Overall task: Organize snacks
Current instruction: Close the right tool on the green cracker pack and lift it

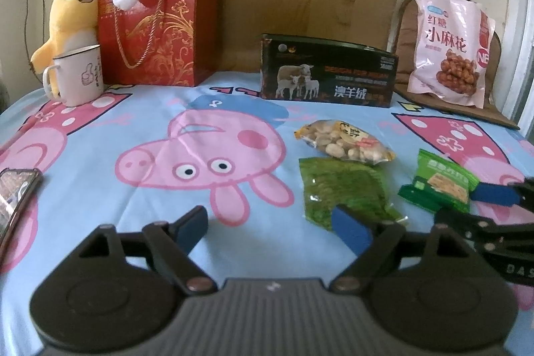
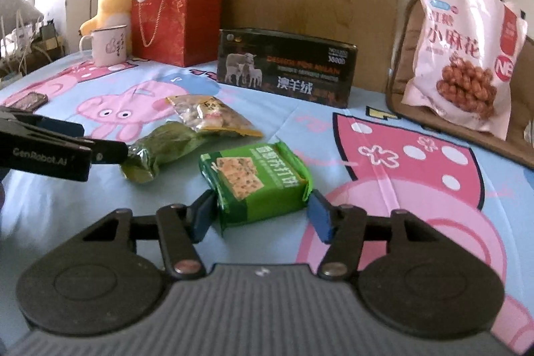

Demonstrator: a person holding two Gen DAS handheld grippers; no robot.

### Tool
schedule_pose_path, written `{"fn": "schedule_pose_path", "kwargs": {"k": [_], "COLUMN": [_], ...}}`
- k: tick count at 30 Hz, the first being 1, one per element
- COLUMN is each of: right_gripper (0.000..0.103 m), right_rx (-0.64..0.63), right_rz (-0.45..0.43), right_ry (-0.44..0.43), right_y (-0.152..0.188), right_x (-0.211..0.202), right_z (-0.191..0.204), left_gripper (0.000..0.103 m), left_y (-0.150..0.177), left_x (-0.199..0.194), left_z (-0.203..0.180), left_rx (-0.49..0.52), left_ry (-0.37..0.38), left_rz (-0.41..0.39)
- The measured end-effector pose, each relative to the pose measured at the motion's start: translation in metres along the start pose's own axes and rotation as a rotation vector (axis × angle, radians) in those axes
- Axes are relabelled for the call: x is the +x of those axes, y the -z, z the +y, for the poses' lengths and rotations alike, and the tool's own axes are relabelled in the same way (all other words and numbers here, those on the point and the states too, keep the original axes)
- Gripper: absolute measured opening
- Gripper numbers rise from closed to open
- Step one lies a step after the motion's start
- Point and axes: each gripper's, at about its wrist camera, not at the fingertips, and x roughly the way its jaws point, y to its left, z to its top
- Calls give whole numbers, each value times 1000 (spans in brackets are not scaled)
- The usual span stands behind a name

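Note:
Three small snacks lie on the cartoon-print sheet: a clear nut packet (image 1: 343, 140) (image 2: 213, 115), a dark green flat packet (image 1: 343, 192) (image 2: 163, 149) and a green cracker pack (image 1: 440, 186) (image 2: 257, 179). My right gripper (image 2: 260, 216) is open, its blue fingers on either side of the cracker pack's near end; it also shows in the left wrist view (image 1: 480, 199). My left gripper (image 1: 272, 229) is open and empty, low over the sheet, its right finger beside the dark green packet's near edge. A large pink snack bag (image 1: 450, 45) (image 2: 467, 55) leans at the back right.
A dark open box with a sheep picture (image 1: 327, 72) (image 2: 283, 69) stands at the back middle. A red gift bag (image 1: 157, 25), plush toys (image 1: 70, 19) and a white mug (image 1: 80, 75) stand at the back left. A phone (image 1: 16, 199) lies at the left edge.

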Motion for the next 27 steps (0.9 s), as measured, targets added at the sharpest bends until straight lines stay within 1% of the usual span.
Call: {"fn": "schedule_pose_path", "kwargs": {"k": [4,5,7,8,12,22,24,27], "right_gripper": [63,66,68,71,76,80,87,94], "right_rx": [32,36,39,40,38,42,42,43], "right_rz": [-3,-3,-5,-7,-11,-13,-2,23], "right_ry": [13,13,14,16,17,16,4,-20], "right_y": [4,4,4,5,4,5,4,2], "right_x": [-5,-5,-6,-6,-7,-8,-6,-2], "right_z": [1,1,1,1,1,2,2,1], "left_gripper": [85,85,85,85,87,89,90,90], "left_y": [0,0,1,1,1,1,1,1], "left_x": [-1,-2,-3,-3,-4,-4,-4,-4], "left_z": [0,0,-1,-1,-2,-2,-2,-1], "left_rx": [-2,-2,0,2,6,8,7,6], "left_ry": [-6,-9,-16,-19,-30,-35,-35,-36], "left_rz": [-5,-8,-13,-15,-21,-20,-20,-19]}}
